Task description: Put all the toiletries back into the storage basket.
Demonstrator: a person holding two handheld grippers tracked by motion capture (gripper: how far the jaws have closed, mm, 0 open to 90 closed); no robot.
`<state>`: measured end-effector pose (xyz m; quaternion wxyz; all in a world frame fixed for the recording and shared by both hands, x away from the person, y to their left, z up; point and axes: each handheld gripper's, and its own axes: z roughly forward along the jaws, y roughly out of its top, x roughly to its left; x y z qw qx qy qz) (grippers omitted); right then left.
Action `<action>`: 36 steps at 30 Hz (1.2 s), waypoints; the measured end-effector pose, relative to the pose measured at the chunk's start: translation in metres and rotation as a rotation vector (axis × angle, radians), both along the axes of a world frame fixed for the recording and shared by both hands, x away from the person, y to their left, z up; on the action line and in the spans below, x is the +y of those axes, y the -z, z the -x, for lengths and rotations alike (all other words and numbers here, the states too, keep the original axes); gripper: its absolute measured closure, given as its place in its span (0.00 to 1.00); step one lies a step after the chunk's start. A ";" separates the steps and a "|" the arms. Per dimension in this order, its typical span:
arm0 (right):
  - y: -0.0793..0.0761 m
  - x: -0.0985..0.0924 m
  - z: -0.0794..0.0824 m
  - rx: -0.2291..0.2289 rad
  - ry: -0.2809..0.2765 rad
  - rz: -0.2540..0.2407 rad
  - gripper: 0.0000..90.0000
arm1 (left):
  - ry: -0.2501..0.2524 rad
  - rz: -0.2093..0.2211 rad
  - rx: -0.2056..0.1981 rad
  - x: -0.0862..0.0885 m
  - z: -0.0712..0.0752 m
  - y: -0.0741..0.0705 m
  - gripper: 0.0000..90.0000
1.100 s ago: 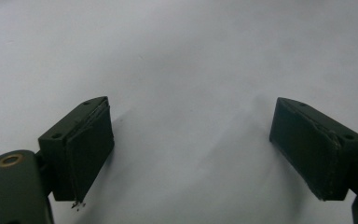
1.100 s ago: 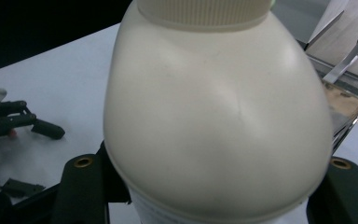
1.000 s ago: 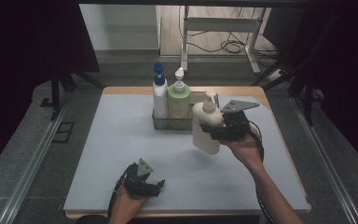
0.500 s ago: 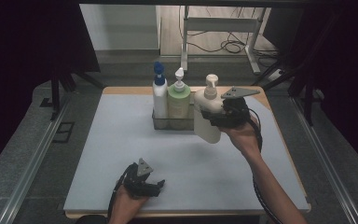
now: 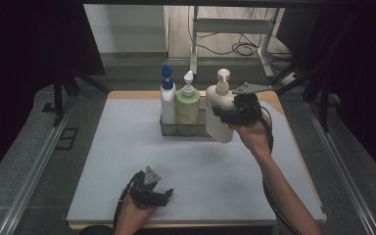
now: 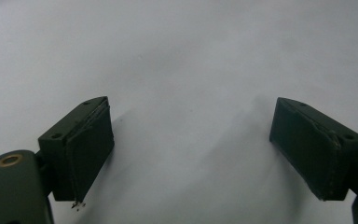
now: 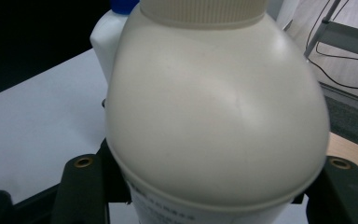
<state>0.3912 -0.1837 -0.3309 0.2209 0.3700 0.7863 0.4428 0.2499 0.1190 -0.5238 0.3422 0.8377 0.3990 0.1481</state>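
Note:
My right gripper (image 5: 225, 116) is shut on a cream pump bottle (image 5: 219, 115) and holds it upright above the mat, just right of a metal rack (image 5: 169, 128). In the right gripper view the cream pump bottle (image 7: 214, 116) sits between both jaws, very close to the camera. The rack holds a white bottle with a blue cap (image 5: 167, 98) and a green pump bottle (image 5: 187, 105). My left gripper (image 5: 162, 194) rests near the mat's front edge, open. In the left gripper view its jaws (image 6: 191, 154) stand wide apart over bare mat.
A pale grey mat (image 5: 127, 161) covers the wooden table (image 5: 279, 105). The blue-capped bottle (image 7: 107, 37) stands behind the held one in the right gripper view. A metal stand and cables (image 5: 235, 44) lie on the floor beyond the table. Dark curtains flank both sides.
My right hand has lifted the cream bottle off the mat and carried it back and leftward, closer to the rack. The left hand stays put.

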 end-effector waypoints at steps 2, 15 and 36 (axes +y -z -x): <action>-0.001 -0.001 -0.003 -0.002 0.010 -0.002 0.43 | 0.000 0.000 0.000 0.000 0.000 0.000 0.15; -0.008 0.004 -0.019 -0.030 0.056 -0.009 0.43 | 0.000 0.000 0.001 0.000 0.000 0.000 0.14; 0.004 0.018 -0.059 -0.042 0.134 -0.023 0.43 | 0.000 0.002 0.000 0.000 0.000 0.000 0.14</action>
